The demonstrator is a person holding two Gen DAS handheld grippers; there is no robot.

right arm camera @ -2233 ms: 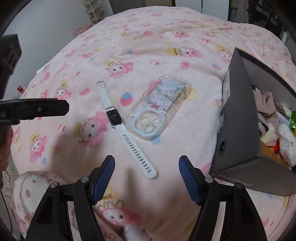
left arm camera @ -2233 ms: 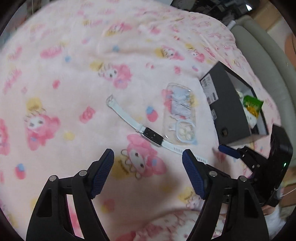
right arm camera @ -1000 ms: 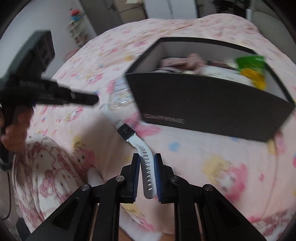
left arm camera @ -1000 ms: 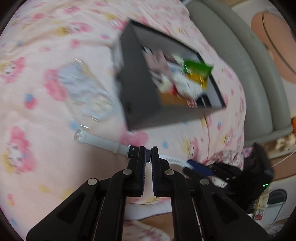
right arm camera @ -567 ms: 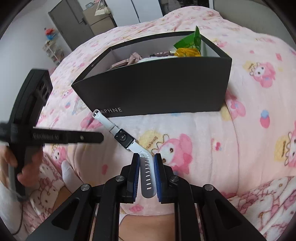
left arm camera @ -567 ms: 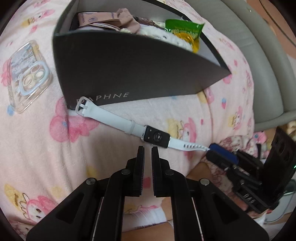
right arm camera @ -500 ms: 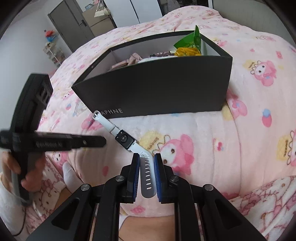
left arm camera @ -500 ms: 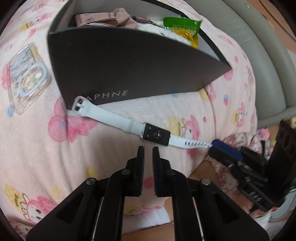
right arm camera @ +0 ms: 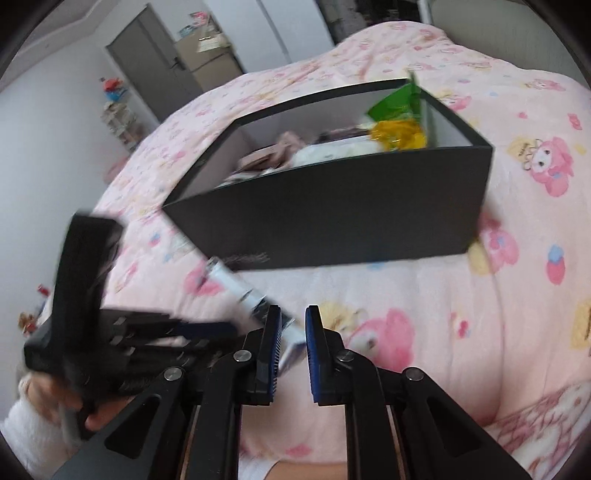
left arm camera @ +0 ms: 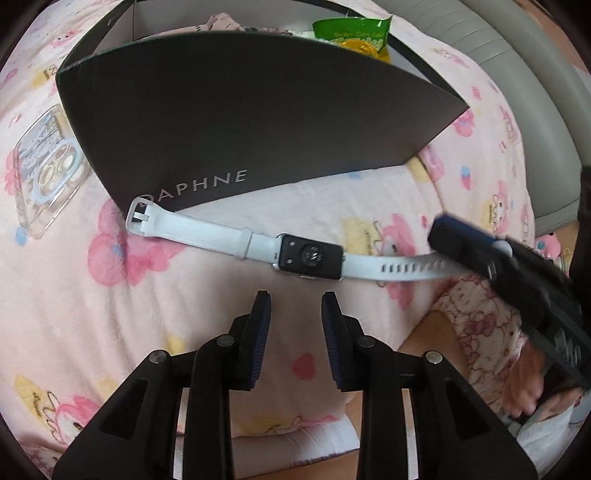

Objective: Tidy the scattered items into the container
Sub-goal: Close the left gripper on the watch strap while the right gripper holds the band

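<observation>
A white-strapped watch (left arm camera: 309, 256) lies face down on the pink blanket, just in front of the black DAPHNE box (left arm camera: 240, 110). My left gripper (left arm camera: 295, 304) hovers right behind the watch body; its jaws are opening and hold nothing. The holed strap end runs right into my right gripper (left arm camera: 448, 243). In the right wrist view the right gripper (right arm camera: 293, 314) has that strap (right arm camera: 291, 343) between its closing jaws, and the blurred watch (right arm camera: 240, 288) stretches towards the box (right arm camera: 332, 221). The left gripper (right arm camera: 218, 328) shows at the left, blurred.
A clear phone case (left arm camera: 44, 166) lies left of the box. The box holds a green snack bag (left arm camera: 351, 35) and other items. A grey padded edge (left arm camera: 535, 92) borders the bed at right. A person's knee in patterned pyjamas (left arm camera: 480, 325) is near the right gripper.
The left gripper's jaws, shut half a second ago, now stand apart. The watch lies nearer in the left view. The right view has shifted and blurred, with the strap still between its fingers.
</observation>
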